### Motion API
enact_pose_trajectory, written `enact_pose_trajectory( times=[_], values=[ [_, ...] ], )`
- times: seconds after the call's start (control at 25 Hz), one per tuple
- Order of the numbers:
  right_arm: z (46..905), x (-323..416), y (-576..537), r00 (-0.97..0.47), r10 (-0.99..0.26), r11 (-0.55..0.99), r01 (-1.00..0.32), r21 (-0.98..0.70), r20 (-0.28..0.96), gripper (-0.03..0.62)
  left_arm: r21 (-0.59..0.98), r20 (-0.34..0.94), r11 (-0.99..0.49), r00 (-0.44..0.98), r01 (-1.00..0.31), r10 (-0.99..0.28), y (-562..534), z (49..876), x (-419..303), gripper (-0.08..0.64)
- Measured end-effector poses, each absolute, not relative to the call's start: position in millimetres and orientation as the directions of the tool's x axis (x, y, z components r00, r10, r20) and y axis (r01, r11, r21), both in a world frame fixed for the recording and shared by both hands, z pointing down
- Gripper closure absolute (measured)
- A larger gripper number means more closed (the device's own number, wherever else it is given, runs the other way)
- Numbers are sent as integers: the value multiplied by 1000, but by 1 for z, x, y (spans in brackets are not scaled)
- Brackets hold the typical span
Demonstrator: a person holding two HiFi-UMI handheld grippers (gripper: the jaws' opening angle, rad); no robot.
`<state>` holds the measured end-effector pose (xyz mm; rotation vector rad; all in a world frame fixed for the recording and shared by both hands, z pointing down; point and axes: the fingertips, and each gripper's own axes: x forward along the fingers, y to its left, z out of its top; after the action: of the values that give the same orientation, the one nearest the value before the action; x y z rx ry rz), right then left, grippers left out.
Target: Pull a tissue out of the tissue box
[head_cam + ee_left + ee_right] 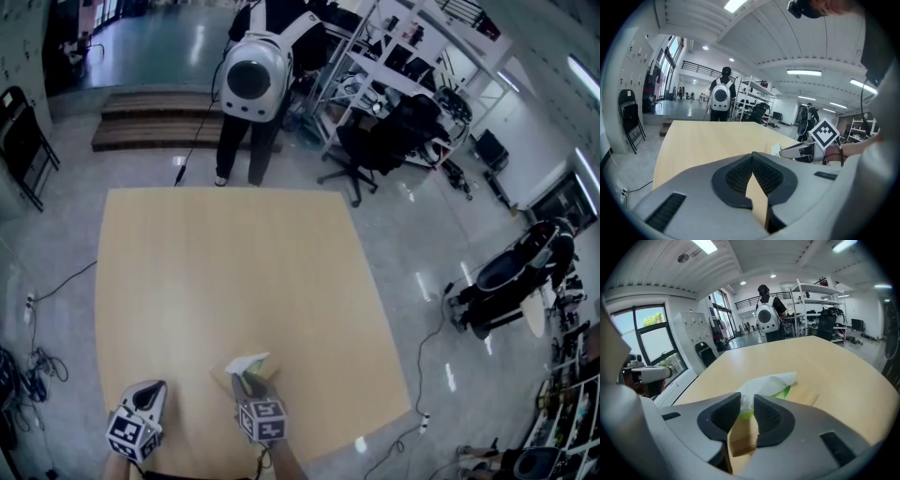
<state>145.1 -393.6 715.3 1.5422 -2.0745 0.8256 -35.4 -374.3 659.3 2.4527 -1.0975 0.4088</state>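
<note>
White tissue (769, 382) sits right at your R tongs, i.e. the right gripper (746, 401): its near end runs into the slot btw the two jaws, which are drawn in to a narrow gap and look pinched on the sheet, nothing else in them. From that grip the sheet's long axis runs fwd and a bit to the right, free tip pointing away from you across the table (234, 272). The tissue box (742, 441) lies directly under and just ahead of those jaws, green top showing below the sheet and cardboard side seen thru the gap. Its own long axis I can't tell, since the gripper covers most of it. In the head view the box is at the near edge of the table, close to you. Your left gripper (753, 157) is off to the side, well apart from the box, jaws tip to tip and empty, so the R side is the nearer one by far. My read: pull up and back along the sheet's axis, and the box may lift w/ it as nothing holds it down.
</note>
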Motion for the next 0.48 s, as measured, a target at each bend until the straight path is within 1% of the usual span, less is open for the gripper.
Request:
enact_pose_trajectory(
  times=[0.16,0.36,0.48],
  values=[
    [718,147,-392,-274,-705,187,-962,-201,655,543,256,423,-602,648,-756,-634,-372,660,-37,552],
    [718,152,-394,-257,-709,173,-966,-192,656,580,251,422,-601,645,-759,-638,-375,657,-35,552],
    [716,153,-393,-263,-713,173,-964,-200,649,583,255,424,-603,648,-756,-633,-372,660,-36,552]
  ],
)
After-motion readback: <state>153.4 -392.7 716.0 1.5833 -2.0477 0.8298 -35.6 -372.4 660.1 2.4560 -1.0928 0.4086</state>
